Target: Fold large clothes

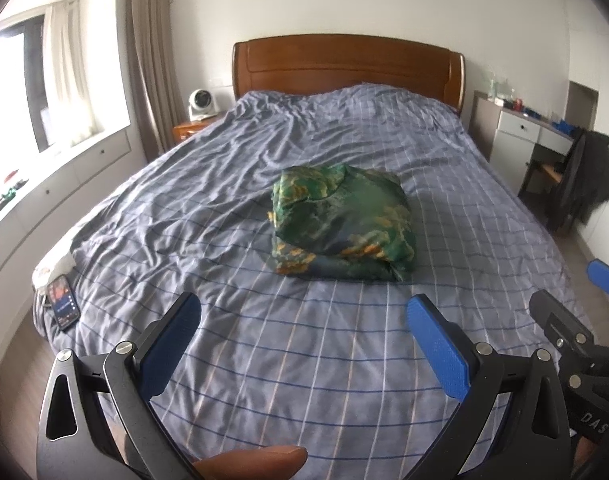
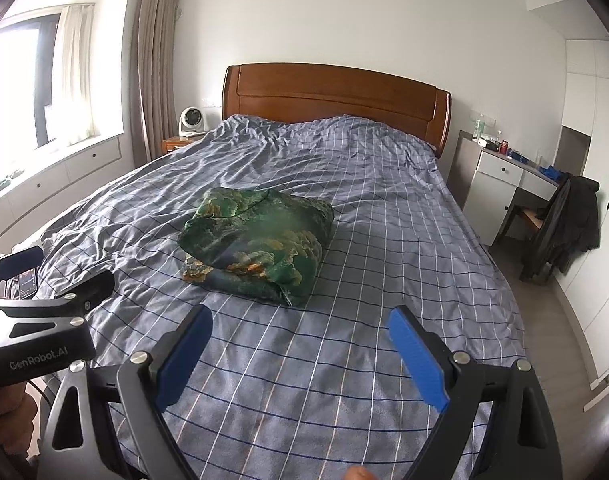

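Spreading across nearly the whole room, with a blue checked duvet cover [image 2: 384,264] lying wrinkled toward the wooden headboard [image 2: 336,92] and smoother nearer the cameras, giving a broad flat surface for folding. Sitting near the middle of that cover, the green patterned garment [image 1: 340,224] already lying as a compact, thick bundle with layered edges showing at its near side, so judging the folding as finished or nearly so. Hovering short of the bundle and well apart from it, the left gripper [image 1: 304,336] and the right gripper [image 2: 300,348], both angling down at the bed with jaws standing wide and nothing between the blue pads; probably pulling clear to leave the stack undisturbed. Showing at the bottom edge of the left view, a fingertip [image 1: 256,460] of the person gripping the handle. Standing off to the right of the bed, a white desk [image 2: 500,176] with a dark jacket [image 2: 568,224] draped over a chair, not obstructing anything. Resting on the bedside table by the curtain, a small white fan [image 2: 190,120], also out of the way. Lying at the left edge of the cover, a phone [image 1: 62,306] with its screen lit, near enough to matter only if cloth gets swept that way.
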